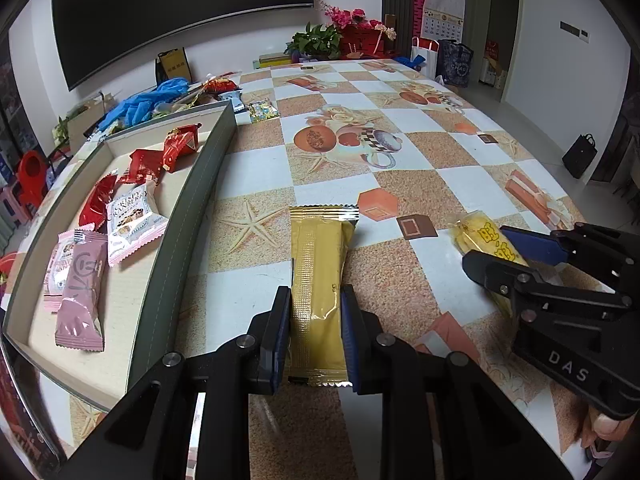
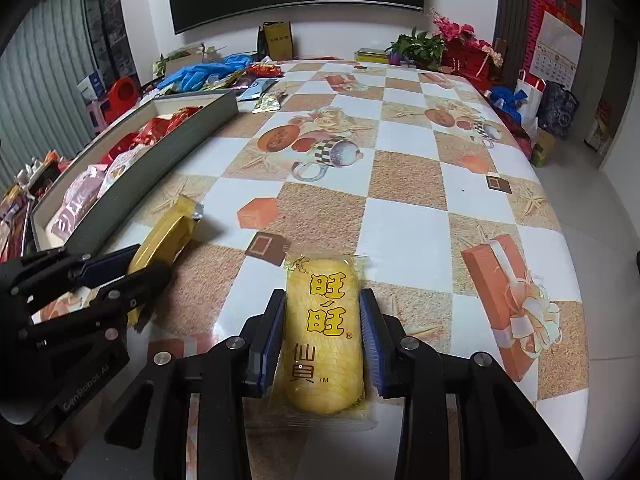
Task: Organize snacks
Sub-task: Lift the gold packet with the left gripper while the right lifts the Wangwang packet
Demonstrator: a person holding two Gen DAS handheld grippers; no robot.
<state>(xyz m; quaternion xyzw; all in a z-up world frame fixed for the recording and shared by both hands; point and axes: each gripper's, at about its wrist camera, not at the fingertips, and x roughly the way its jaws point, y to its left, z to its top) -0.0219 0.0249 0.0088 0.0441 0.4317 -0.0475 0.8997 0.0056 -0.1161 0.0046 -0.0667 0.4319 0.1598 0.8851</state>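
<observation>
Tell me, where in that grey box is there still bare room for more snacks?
In the grey box, the bare floor runs along the wall nearest the gold packet, beside the pink packets. The far end holds red wrappers, and the side away from the table's middle is crowded.

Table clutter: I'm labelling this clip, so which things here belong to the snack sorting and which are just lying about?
Part of the job:
- gold packet, in the left gripper
- yellow rice cracker pack, in the right gripper
- grey box with red and pink snacks

Lying about:
- blue gloves
- potted plant
- wall calendar
- gift bags
</observation>
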